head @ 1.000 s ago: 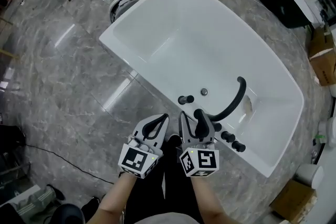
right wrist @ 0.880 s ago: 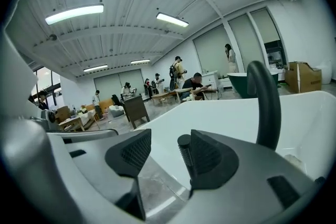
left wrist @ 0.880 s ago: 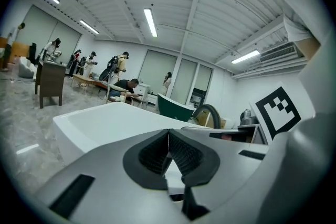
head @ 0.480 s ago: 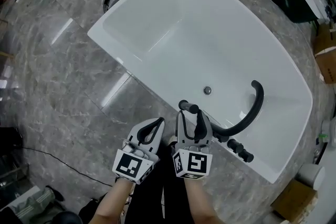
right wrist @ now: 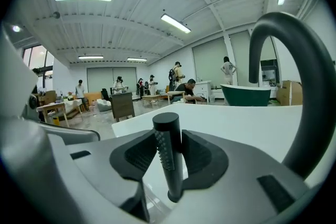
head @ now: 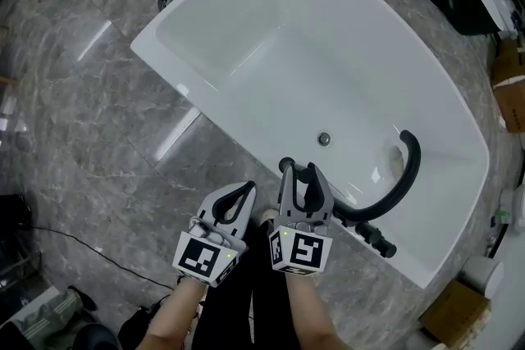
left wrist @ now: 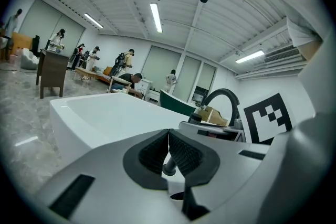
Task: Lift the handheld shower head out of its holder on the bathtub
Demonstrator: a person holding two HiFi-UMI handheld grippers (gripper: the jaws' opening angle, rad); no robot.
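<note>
Bright ceiling strip lights (left wrist: 155, 17) shine evenly, the floor (head: 82, 119) glares, gripper views bulge.

The shower head (head: 310, 180) is set upright on the near rim of the bathtub (head: 344, 29); a curved spout (head: 408, 168) is placed just right of it; knobs (head: 373, 238) are ranged further right; a drain (head: 324, 139) is set beyond, in the tub floor.

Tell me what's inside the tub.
A drain on the bare white floor, no water visible. The black spout arches over the near side; the near wall under the rim is hidden.
</note>
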